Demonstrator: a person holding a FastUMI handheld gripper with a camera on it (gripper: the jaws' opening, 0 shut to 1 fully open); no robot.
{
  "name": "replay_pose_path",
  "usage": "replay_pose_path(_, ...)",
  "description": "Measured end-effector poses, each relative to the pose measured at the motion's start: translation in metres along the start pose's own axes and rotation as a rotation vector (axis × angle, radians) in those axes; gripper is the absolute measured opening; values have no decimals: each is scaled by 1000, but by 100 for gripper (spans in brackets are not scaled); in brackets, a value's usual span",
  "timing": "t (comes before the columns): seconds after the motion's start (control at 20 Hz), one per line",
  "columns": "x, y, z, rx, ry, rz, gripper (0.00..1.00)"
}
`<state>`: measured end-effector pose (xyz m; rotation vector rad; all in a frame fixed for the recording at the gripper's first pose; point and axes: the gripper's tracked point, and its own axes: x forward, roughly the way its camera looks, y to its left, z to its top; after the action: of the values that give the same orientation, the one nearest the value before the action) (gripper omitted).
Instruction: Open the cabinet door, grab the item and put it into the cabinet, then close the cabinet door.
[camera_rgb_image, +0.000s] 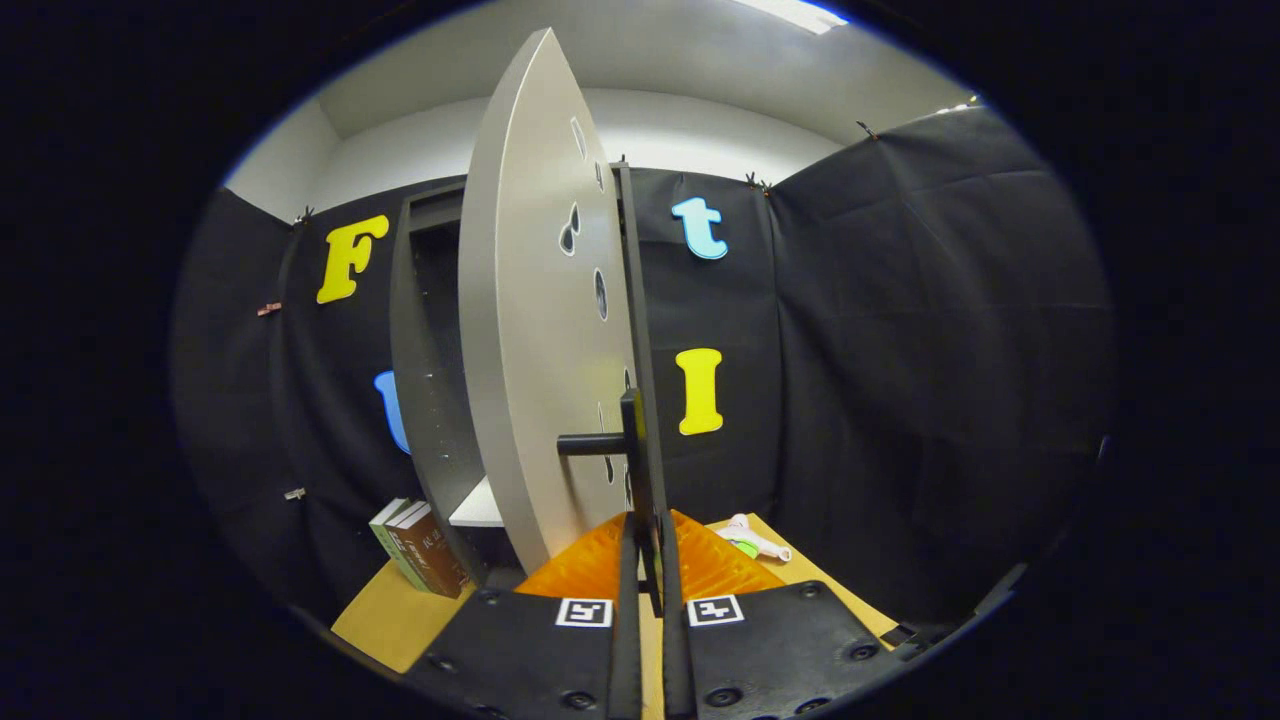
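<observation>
Standing edge-on to the gripper (650, 560), the pale grey cabinet door (540, 330) is swung partly out from the dark cabinet (425, 330) behind it. Both fingers (625, 620) are drawn close together on the thin dark edge of that door, just below its black bar handle (600, 443); the jaws appear clamped on the door edge, with barely a gap between them. Through the opening beside the door, a pale shelf (478, 508) is visible inside the cabinet.

On the tan table (395, 620), two books (420, 548) stand leaning together just beside the cabinet's lower corner. A small white item with a green part (752, 541) lies on the table on the other side of the door, beyond the fingers and well apart from the cabinet opening. It is too small to identify further.
</observation>
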<state>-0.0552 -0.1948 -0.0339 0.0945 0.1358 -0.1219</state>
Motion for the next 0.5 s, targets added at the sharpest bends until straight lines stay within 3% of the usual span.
replay_pose_path(0.05,-2,-9,4,-10,-6,-10,9)
replay_pose_path(0.35,-10,-27,6,-52,-24,58,9)
replay_pose_path(0.5,-10,-42,11,-73,-50,42,9)
